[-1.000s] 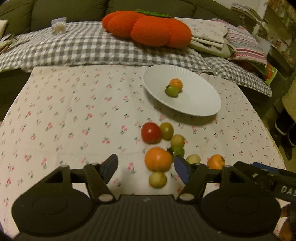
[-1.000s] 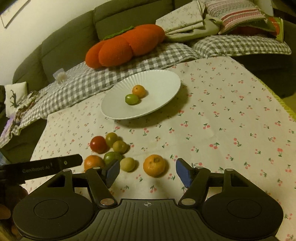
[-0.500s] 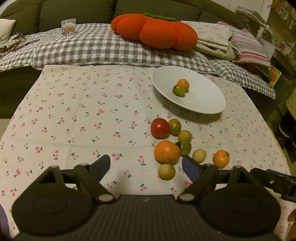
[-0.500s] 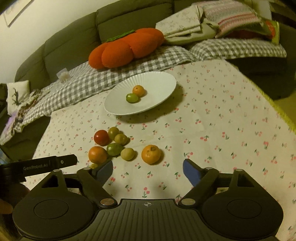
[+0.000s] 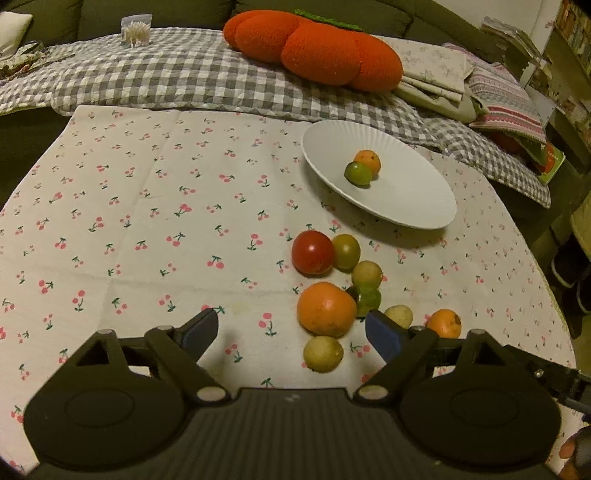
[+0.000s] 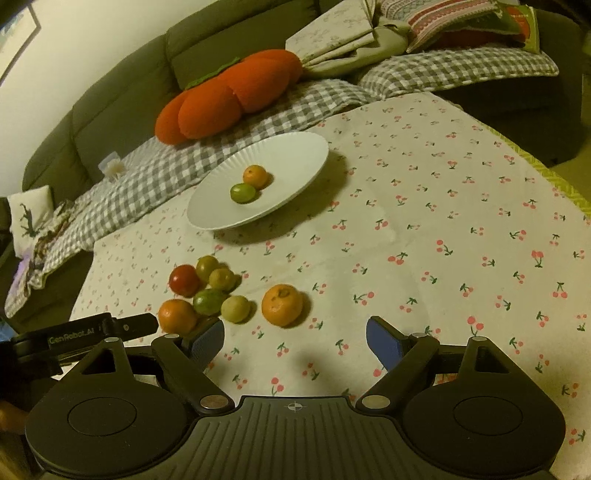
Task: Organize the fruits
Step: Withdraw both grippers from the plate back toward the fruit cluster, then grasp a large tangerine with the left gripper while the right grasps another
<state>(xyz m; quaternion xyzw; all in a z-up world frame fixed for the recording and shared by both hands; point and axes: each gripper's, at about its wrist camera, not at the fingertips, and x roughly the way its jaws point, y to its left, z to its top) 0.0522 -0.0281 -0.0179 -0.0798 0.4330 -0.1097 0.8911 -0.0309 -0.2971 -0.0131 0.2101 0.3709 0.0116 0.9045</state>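
Left gripper [image 5: 291,332] jaws apart, empty; large round orange [image 5: 326,309] and small yellow fruit [image 5: 323,353] lie between them on the cherry-print tablecloth [image 5: 147,221]. Right gripper [image 6: 295,338] jaws apart, empty; dimpled orange mandarin [image 6: 282,305] just ahead. White ribbed plate [image 6: 295,155] beyond holds two fruits.

left hand-held gripper [image 5: 291,332] jaws wide, empty, above cherry-print tabletop [image 5: 147,229], loose fruit cluster [image 5: 332,288] just ahead, white plate [image 5: 406,199] holding two fruits beyond

Green fruit [image 5: 367,298] partly behind the big orange [image 5: 326,309]; small packet's [image 5: 136,31] contents too small to tell.
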